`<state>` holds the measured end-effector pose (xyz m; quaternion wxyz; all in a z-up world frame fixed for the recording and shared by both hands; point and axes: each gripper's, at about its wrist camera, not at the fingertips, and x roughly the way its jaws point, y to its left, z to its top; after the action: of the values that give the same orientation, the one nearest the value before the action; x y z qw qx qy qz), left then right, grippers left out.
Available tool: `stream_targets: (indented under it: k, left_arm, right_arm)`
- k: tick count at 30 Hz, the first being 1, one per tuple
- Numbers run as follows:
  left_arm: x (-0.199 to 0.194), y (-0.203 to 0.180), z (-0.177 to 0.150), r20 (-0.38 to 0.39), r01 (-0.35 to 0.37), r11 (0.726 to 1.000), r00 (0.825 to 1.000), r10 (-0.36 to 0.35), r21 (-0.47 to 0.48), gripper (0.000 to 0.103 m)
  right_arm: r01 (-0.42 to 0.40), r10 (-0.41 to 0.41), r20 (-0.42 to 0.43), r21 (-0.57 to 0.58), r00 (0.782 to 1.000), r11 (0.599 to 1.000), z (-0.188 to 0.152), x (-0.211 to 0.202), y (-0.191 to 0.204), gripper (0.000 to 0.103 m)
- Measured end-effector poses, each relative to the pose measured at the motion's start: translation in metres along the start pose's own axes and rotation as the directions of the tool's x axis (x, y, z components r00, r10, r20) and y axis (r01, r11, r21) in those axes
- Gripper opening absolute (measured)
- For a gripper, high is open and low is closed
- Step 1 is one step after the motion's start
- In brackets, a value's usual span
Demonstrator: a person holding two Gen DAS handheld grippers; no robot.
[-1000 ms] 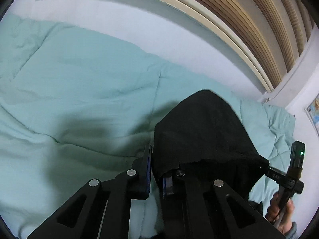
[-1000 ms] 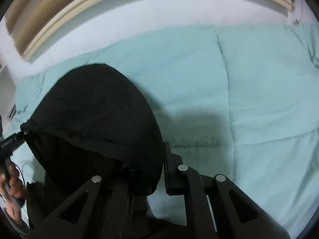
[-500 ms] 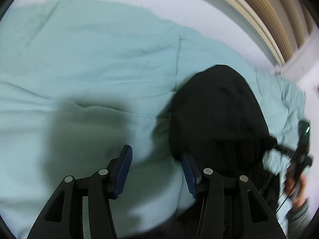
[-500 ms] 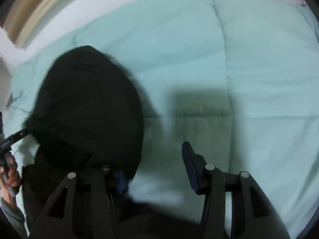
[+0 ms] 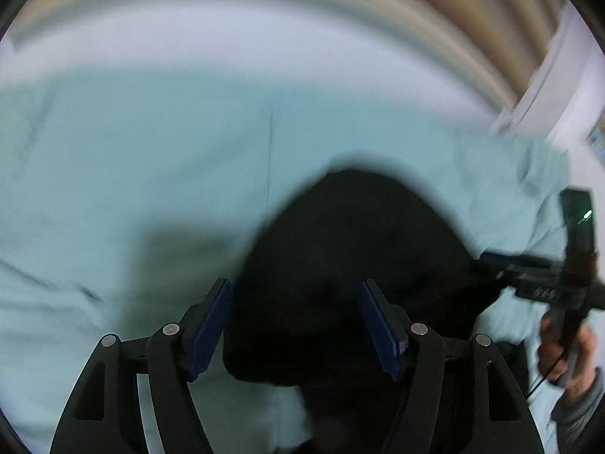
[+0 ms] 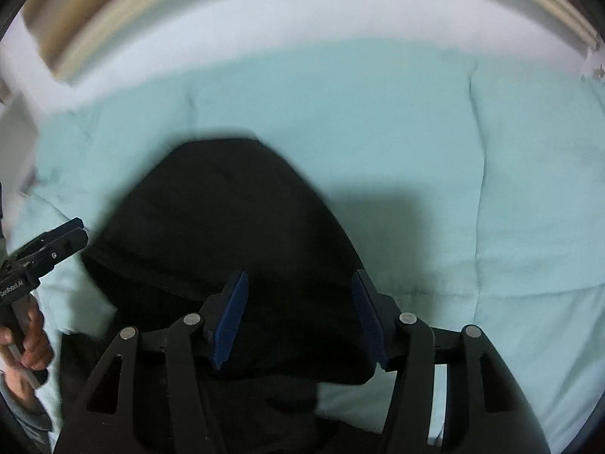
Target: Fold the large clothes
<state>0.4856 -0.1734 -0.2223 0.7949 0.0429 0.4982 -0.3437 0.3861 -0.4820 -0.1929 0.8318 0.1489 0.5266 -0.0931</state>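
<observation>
Now the left gripper [image 5: 295,325] is hovering with fingers spread wide over the black hooded garment [image 5: 359,249] lying on the bed's mint comforter [image 5: 132,159], and the right gripper [image 6: 300,316] is hovering likewise, gripping nothing.

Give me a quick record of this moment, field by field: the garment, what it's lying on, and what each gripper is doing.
garment: black hooded fabric garment, hood part spread flat
surface: pale teal quilted bedcover
left gripper: open, blue pads either side of the garment, not clamped
right gripper: open, over the garment's near edge
image quality: both views motion-blurred
</observation>
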Motion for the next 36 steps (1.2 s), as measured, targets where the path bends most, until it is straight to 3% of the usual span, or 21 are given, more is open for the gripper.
stream_targets:
  k: [2, 3, 6, 8, 14, 17, 22, 26, 29, 34, 35, 36]
  left_arm:
    - [0.038, 0.016, -0.015, -0.134, -0.02, 1.0, 0.991, 0.016, -0.024, 0.072]
    - [0.049, 0.026, -0.023, -0.151, 0.005, 0.998, 0.988, -0.014, -0.064, 0.073]
    - [0.05, 0.034, -0.023, -0.129, 0.029, 0.995, 0.991, -0.041, -0.095, 0.075]
    - [0.048, 0.029, -0.022, -0.122, 0.002, 0.998, 0.992, -0.009, -0.057, 0.075]
    - [0.006, 0.024, -0.022, -0.02, -0.003, 0.999, 1.0, 0.002, -0.045, 0.075]
    - [-0.021, 0.026, -0.013, 0.053, -0.032, 0.998, 0.998, 0.034, -0.052, 0.075]
    - [-0.045, 0.039, 0.02, 0.144, 0.079, 0.99, 0.988, -0.062, -0.114, 0.075]
    - [-0.016, 0.047, 0.033, 0.073, 0.119, 0.985, 0.991, -0.11, -0.125, 0.075]
    - [0.01, 0.05, 0.038, 0.027, 0.171, 0.975, 0.985, -0.168, -0.146, 0.075]
    - [0.054, 0.03, 0.043, -0.034, 0.226, 0.965, 0.972, -0.232, -0.137, 0.074]
    - [0.06, 0.024, 0.043, -0.04, 0.236, 0.963, 0.969, -0.243, -0.132, 0.071]
    - [0.063, 0.021, 0.041, -0.046, 0.242, 0.962, 0.967, -0.249, -0.124, 0.058]
  right_arm:
    - [0.008, -0.009, -0.097, -0.012, 0.995, 1.0, -0.013, 0.033, -0.005, 0.059]
    - [0.019, -0.021, -0.128, -0.016, 0.991, 1.0, -0.023, 0.048, -0.009, 0.059]
    - [0.01, -0.006, -0.126, 0.032, 0.992, 0.999, -0.034, 0.065, -0.024, 0.075]
    - [-0.044, 0.056, -0.126, 0.098, 0.99, 0.994, -0.034, 0.068, -0.037, 0.076]
    - [-0.066, 0.073, -0.095, 0.072, 0.993, 0.995, -0.039, 0.041, -0.038, 0.076]
    - [-0.119, 0.121, -0.051, 0.044, 0.991, 0.992, -0.031, 0.013, -0.047, 0.076]
    - [-0.114, 0.114, -0.003, -0.023, 0.993, 0.993, -0.009, -0.004, -0.048, 0.077]
    - [-0.126, 0.126, -0.021, -0.025, 0.992, 0.992, 0.005, 0.02, -0.058, 0.077]
    - [-0.178, 0.178, -0.06, -0.003, 0.982, 0.984, 0.009, 0.04, -0.063, 0.077]
    - [-0.304, 0.306, -0.097, 0.033, 0.947, 0.952, 0.011, 0.067, -0.058, 0.072]
    - [-0.339, 0.341, -0.099, 0.036, 0.935, 0.94, 0.011, 0.07, -0.057, 0.067]
    - [-0.364, 0.366, -0.104, 0.037, 0.925, 0.931, 0.012, 0.073, -0.056, 0.063]
